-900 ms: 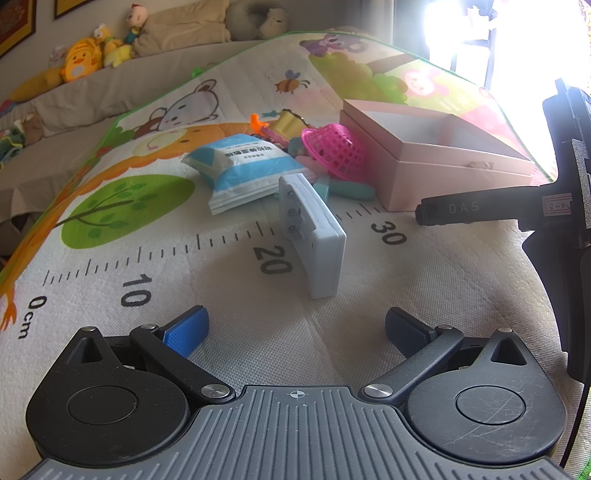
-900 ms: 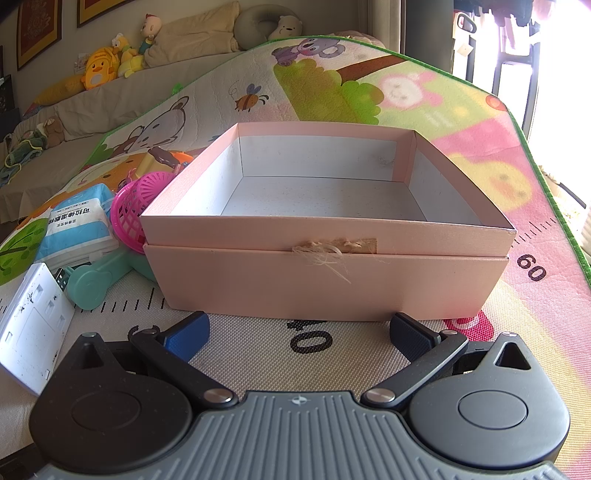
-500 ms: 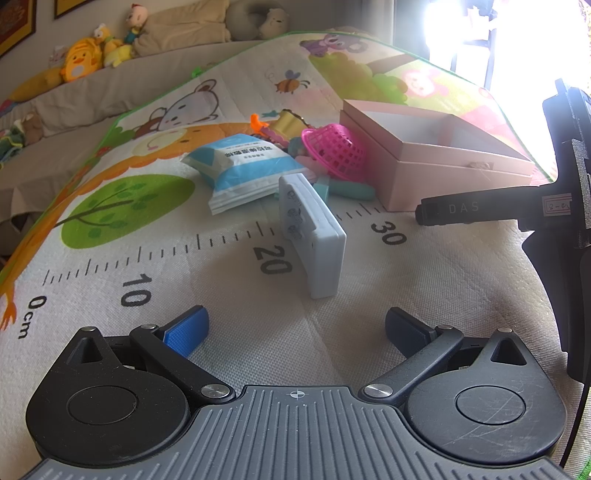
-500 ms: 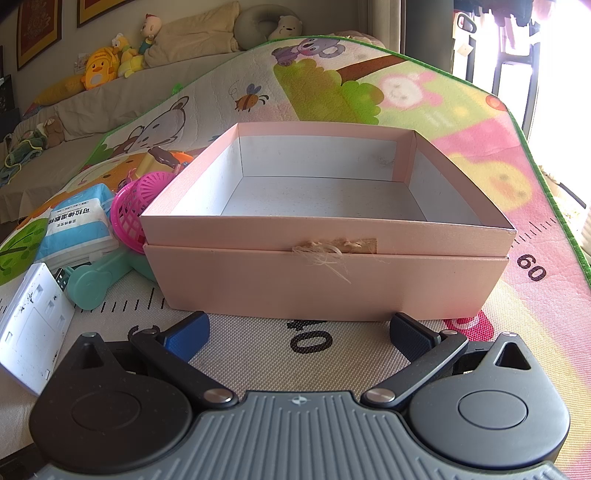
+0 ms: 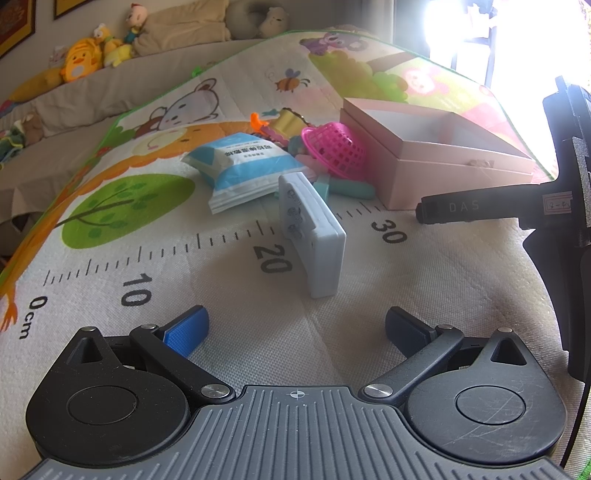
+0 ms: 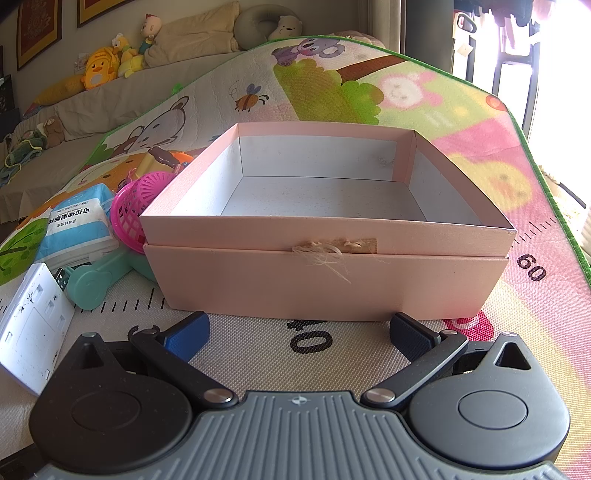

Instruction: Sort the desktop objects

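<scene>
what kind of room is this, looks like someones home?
Most likely a home living room: a children's play mat with cartoon animals and a printed ruler, a covered sofa behind it, and plush toys along the sofa back.

Daylight floods in from a window at upper right in both views; I see it blown out to white in the left wrist view, with haze washing over the pink box. Elsewhere exposure is even and bright, shadows soft. Focus is sharp across the play mat. Fisheye bending curves its edges and ruler markings strongly.
</scene>
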{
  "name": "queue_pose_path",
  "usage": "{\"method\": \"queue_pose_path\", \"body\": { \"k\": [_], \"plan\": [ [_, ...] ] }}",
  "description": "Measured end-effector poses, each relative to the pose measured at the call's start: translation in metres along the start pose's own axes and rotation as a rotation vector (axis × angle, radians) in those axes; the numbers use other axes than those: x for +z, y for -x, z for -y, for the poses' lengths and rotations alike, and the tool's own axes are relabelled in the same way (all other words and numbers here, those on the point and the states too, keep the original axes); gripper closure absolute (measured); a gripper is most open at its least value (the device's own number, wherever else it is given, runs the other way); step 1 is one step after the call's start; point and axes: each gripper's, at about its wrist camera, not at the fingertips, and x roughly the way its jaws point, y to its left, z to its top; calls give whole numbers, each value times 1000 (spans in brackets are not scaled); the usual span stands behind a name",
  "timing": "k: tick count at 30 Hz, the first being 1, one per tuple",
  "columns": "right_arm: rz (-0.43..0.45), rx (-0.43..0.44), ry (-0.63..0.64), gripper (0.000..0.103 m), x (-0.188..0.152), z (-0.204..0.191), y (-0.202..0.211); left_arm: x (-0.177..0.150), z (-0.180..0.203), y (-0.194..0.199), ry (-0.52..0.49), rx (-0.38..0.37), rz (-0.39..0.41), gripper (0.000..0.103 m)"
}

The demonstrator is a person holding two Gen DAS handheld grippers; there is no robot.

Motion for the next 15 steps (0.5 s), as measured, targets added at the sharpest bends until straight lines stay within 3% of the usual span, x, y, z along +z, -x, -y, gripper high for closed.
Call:
{"method": "queue_pose_path", "body": {
  "k": [12,15],
  "plan": [
    [0,0,0,0,0,0,1,6,1,-1,-19,-10,-32,0],
    [0,0,0,0,0,0,1,16,0,3,-15,-35,10,0]
  ]
}}
